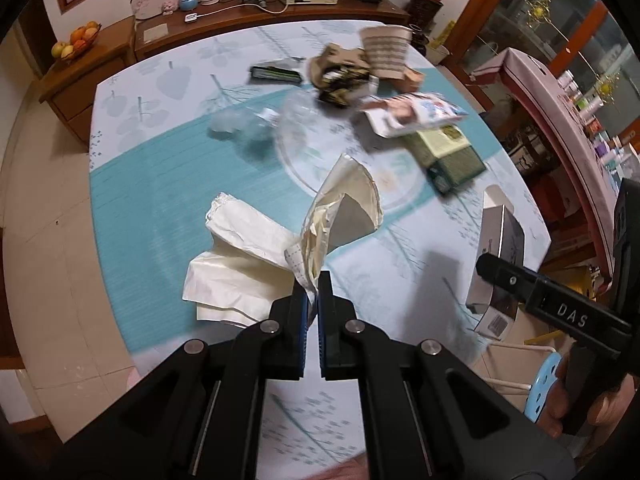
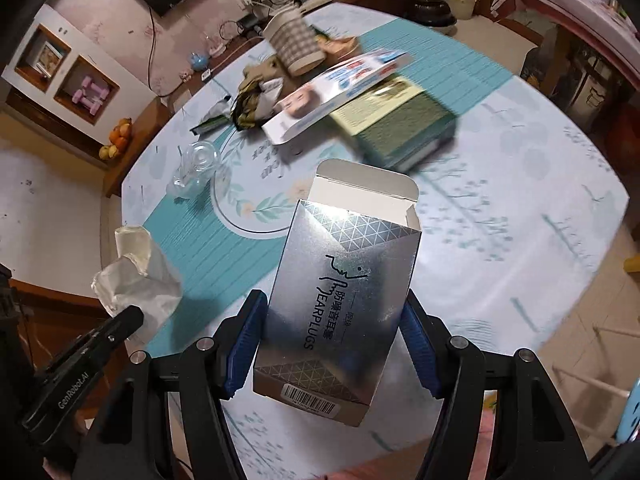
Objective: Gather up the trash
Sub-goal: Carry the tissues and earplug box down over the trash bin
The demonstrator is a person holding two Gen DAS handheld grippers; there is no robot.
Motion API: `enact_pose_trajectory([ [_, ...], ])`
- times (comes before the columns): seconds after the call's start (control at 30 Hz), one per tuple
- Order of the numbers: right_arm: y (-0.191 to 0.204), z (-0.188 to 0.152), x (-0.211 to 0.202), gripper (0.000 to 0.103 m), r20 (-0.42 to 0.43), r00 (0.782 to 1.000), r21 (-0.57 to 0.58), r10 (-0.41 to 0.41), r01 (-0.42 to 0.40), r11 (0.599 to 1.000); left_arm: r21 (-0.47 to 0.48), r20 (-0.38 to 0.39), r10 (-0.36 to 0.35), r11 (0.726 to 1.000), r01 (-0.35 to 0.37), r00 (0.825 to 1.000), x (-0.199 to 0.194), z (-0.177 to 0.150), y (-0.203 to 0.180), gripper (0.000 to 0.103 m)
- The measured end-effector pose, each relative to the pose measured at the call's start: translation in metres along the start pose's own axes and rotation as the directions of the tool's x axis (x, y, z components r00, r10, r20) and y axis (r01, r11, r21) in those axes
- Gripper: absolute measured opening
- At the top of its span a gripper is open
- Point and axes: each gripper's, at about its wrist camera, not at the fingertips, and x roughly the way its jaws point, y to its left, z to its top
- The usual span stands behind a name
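We are clenching crumpled paper (image 1: 320, 220) in our left tongs (image 1: 313, 284) at lower centre, and grasping the silver box (image 2: 340, 300) in our right tongs (image 2: 334, 312) above the counter (image 2: 520, 200).

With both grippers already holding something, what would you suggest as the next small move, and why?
Probably carry both loads off the table towards a bin, which is not in view. The left gripper is shut on crumpled paper, and the right gripper is clamped on the silver earplug box; neither can take more.

On the table (image 1: 132, 128), the cup (image 1: 385, 53) stands behind the book (image 1: 448, 156).
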Motion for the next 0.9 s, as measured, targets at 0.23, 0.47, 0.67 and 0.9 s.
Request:
enact_pose_trajectory([
  [0.23,-0.078,-0.023,-0.039,0.066,0.02,0.998,-0.025,0.057,-0.057,0.998,-0.01,0.027,0.017,1.0,-0.016,1.0,-0.01,-0.04,-0.073,0.002],
  [0.47,-0.159,-0.052,-0.055,0.066,-0.014,0.992,-0.106,0.122,-0.123,0.987,-0.097,0.069,0.037,0.995,-0.03,0.997,-0.01,-0.103,-0.161,0.002],
  [0.67,-0.22,-0.081,-0.064,0.066,-0.053,0.99,-0.19,0.129,-0.137,0.972,-0.174,0.05,0.031,0.985,-0.022,0.998,0.007,-0.16,-0.225,0.002],
  [0.9,-0.274,-0.122,-0.051,0.066,-0.143,0.984,-0.19,0.102,-0.129,0.973,-0.176,-0.034,0.025,0.984,-0.031,0.999,0.027,-0.22,-0.278,0.002],
])
